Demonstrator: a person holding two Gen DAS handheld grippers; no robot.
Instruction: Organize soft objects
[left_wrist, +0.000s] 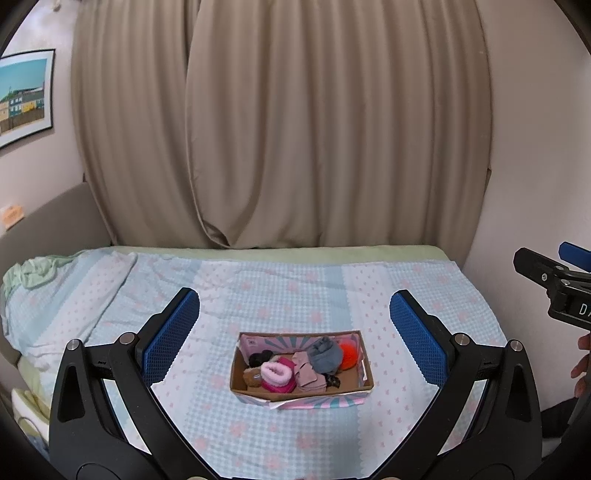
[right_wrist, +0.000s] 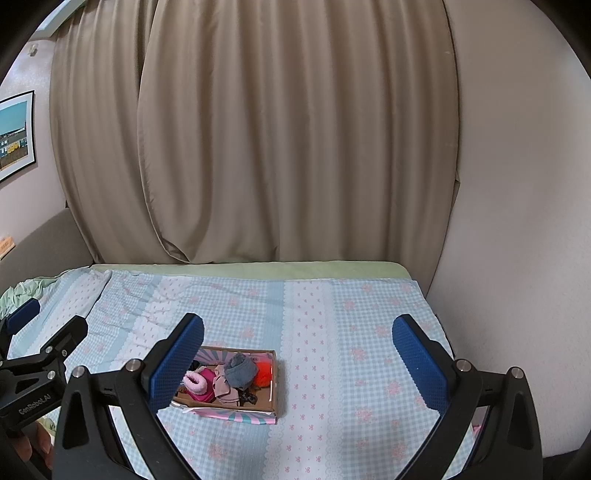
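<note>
Soft objects (left_wrist: 295, 363) sit heaped in the cardboard box (left_wrist: 236, 374) on the bed (left_wrist: 388, 291), at 6 o'clock in your left view. Left gripper (left_wrist: 294, 332) and right gripper (right_wrist: 297, 356): fingers spread wide, empty, probably staged for reaching in.

The cardboard box (left_wrist: 364, 373) was brown inside, its outer wall printed with pink and teal rays. Within it lay a pale pink fuzzy sock (left_wrist: 275, 372) over a magenta one (left_wrist: 282, 386), a dusty mauve cloth (left_wrist: 308, 374), a grey rolled sock (left_wrist: 325, 354), an orange pom-pom (left_wrist: 349, 355) and a black item (left_wrist: 260, 358). Beneath the box, the bedspread (left_wrist: 295, 291) showed light blue gingham with pink flowers and white bow-print bands. Behind it hung beige curtains (left_wrist: 295, 129).
</note>
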